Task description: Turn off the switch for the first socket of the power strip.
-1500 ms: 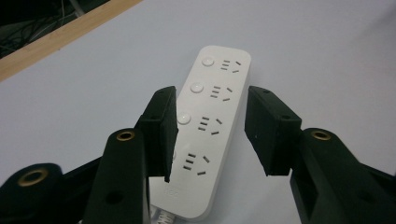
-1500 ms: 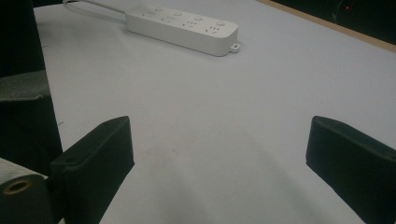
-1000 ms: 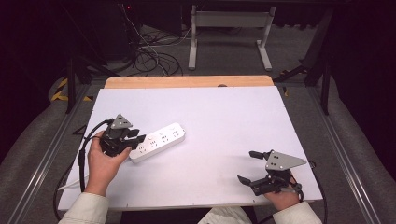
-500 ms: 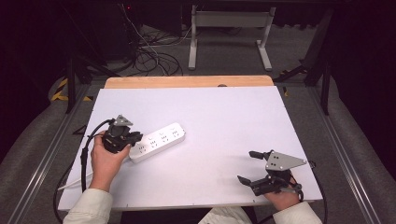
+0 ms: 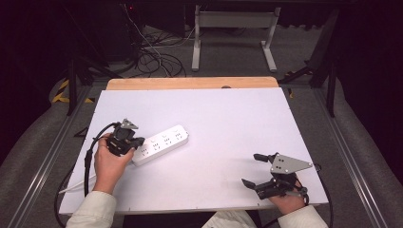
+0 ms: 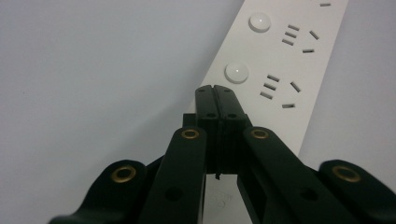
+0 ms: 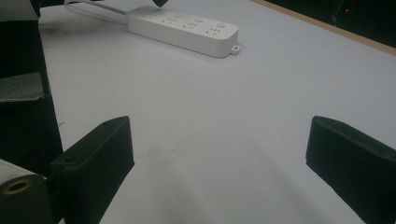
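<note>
A white power strip [image 5: 161, 144] lies slanted on the white table top [image 5: 214, 114], left of the middle. My left gripper [image 5: 136, 142] is at the strip's near left end, pointing down. In the left gripper view its jaws have just been closing and now stand shut [image 6: 215, 88] with nothing between them. Their tip is over the strip [image 6: 280, 60], just short of a round white button [image 6: 236, 72]; I cannot tell whether it touches. My right gripper [image 5: 251, 168] rests open at the front right, and its view takes in the strip [image 7: 182, 28] far off.
The strip's white cable [image 5: 71, 187] trails off toward the table's front left edge. A wooden strip [image 5: 190, 83] borders the far side. Behind the table are floor cables [image 5: 157, 57] and a metal stand [image 5: 233, 33].
The left gripper's jaws went from open to shut. The left hand sank a little and drew in at the strip's left end. The right gripper has stayed put.
</note>
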A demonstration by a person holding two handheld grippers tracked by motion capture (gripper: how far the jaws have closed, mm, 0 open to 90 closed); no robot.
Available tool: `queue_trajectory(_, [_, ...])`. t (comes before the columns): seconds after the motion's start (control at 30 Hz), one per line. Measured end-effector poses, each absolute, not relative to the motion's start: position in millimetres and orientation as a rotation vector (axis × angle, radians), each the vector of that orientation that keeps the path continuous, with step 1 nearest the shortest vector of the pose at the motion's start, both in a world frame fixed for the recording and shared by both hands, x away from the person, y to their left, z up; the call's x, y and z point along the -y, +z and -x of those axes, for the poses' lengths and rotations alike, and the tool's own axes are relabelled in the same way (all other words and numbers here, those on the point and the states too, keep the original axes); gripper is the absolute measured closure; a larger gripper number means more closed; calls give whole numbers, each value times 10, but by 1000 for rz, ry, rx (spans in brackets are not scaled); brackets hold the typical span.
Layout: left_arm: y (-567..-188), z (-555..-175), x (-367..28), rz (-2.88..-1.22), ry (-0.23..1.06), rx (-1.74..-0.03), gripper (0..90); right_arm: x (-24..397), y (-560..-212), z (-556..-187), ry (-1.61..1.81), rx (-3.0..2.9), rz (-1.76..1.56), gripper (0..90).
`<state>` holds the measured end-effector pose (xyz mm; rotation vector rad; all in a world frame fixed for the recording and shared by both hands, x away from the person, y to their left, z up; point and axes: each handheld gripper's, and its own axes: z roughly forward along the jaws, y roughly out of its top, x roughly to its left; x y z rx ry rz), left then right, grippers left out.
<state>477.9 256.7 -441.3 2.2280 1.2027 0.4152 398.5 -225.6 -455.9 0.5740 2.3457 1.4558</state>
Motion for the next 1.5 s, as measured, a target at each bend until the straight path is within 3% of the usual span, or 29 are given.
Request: queue_trajectory(1.5, [-4528, -4723, -2517, -2187, 495, -1232, 900, 2254, -4560, -3980, 1459, -2348, -571, 79])
